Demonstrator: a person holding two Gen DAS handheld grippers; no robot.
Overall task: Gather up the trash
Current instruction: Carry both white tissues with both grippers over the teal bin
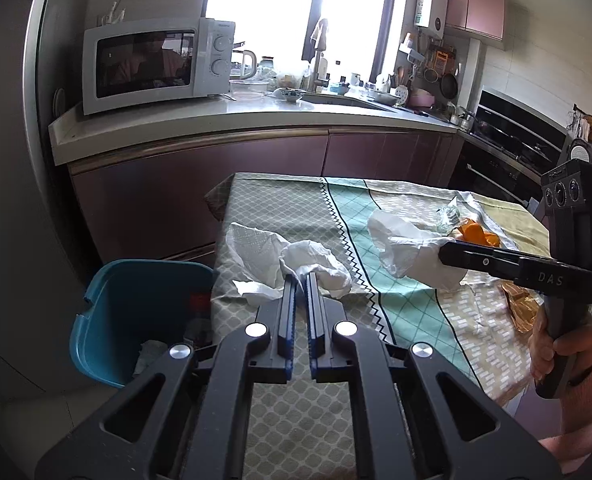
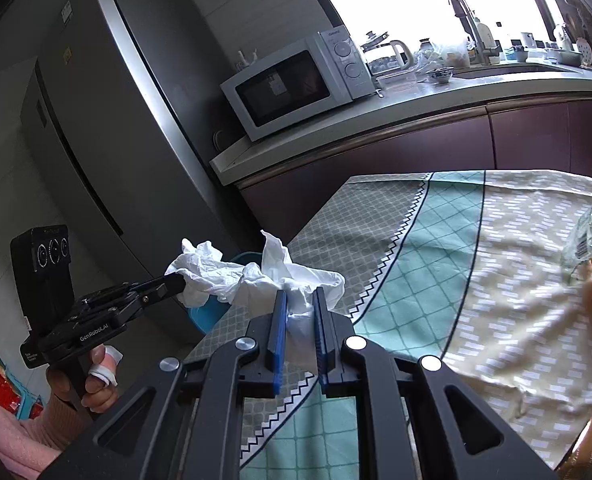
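At the near-left edge of the table, my left gripper has its jaws closed on a crumpled white tissue. My right gripper has its jaws clamped on a second tissue wad, held above the tablecloth. The teal trash bin stands just beside the table's left edge.

A bright window glares at the far side, above a pale counter with mauve cabinets beneath; a white microwave stands on the counter's left end; a grey fridge rises further left; the near surface wears a patterned tablecloth.
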